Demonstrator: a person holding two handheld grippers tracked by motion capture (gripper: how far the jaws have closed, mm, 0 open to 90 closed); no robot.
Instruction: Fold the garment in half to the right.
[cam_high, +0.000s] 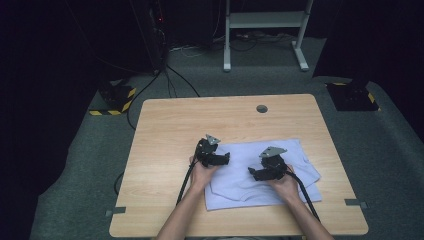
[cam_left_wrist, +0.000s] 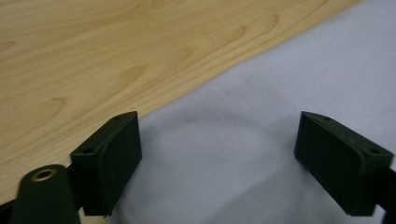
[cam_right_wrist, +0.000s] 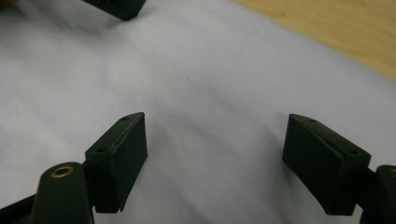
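Both the left gripper (cam_high: 226, 159) and the right gripper (cam_high: 251, 173) are hovering with jaws spread wide and holding nothing, directly over the pale lavender garment (cam_high: 235, 182), which is lying flat on the wooden table (cam_high: 165, 130) beneath and ahead of each tool. The garment is appearing light, soft and limp, probably a folded T-shirt, so it is calling for a pinch at an edge or fold line, such as the hem just beside the left gripper's left jaw. No brand, label or writing is showing on it.

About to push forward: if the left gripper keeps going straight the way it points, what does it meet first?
Probably the pale shirt: the left gripper, open, points down at cloth near its edge.
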